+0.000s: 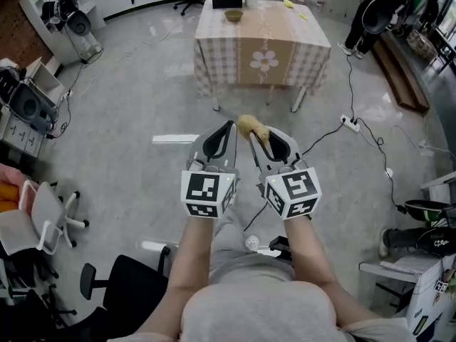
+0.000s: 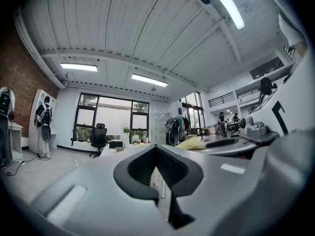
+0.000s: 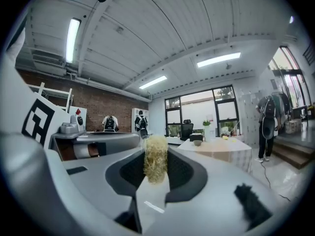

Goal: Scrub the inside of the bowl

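Observation:
A small dark bowl (image 1: 234, 15) stands on the far checked-cloth table (image 1: 263, 48), well ahead of both grippers; in the right gripper view the bowl (image 3: 197, 142) is tiny on that table (image 3: 216, 150). My right gripper (image 1: 260, 135) is held level over the floor, shut on a yellowish fibrous scrubber (image 1: 251, 127). The scrubber (image 3: 156, 165) stands upright between its jaws (image 3: 156, 157). My left gripper (image 1: 229, 125) sits close beside it on the left, shut with nothing in it (image 2: 156, 149). The scrubber (image 2: 191, 143) shows to its right.
Grey floor lies between me and the table. A power strip with cables (image 1: 349, 123) lies on the floor at the right. A white chair (image 1: 43, 219) and a black chair (image 1: 114, 291) stand at my left. A person (image 1: 370, 16) stands at the far right.

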Demonstrator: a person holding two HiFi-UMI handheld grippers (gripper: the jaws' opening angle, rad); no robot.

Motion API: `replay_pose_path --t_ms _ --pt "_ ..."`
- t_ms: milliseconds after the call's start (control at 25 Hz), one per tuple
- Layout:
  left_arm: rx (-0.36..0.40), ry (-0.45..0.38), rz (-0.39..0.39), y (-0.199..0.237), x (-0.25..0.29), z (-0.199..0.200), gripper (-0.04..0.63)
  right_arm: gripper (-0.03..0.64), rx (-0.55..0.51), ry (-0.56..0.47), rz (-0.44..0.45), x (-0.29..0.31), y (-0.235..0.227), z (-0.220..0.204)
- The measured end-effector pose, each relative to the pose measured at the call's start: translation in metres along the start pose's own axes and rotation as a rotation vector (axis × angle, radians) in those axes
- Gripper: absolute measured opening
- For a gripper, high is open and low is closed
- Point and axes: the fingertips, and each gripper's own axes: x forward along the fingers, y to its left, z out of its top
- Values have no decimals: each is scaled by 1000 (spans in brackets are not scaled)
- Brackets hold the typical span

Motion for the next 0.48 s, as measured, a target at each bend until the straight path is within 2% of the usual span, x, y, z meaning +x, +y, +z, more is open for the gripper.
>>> replay_pose_path --t_ms 240,480 --pt "-11 11 1 21 31 -4 6 98 49 14 3 32 -22 -2" --pt "-16 7 6 53 66 -3 6 98 23 20 7 74 -38 4"
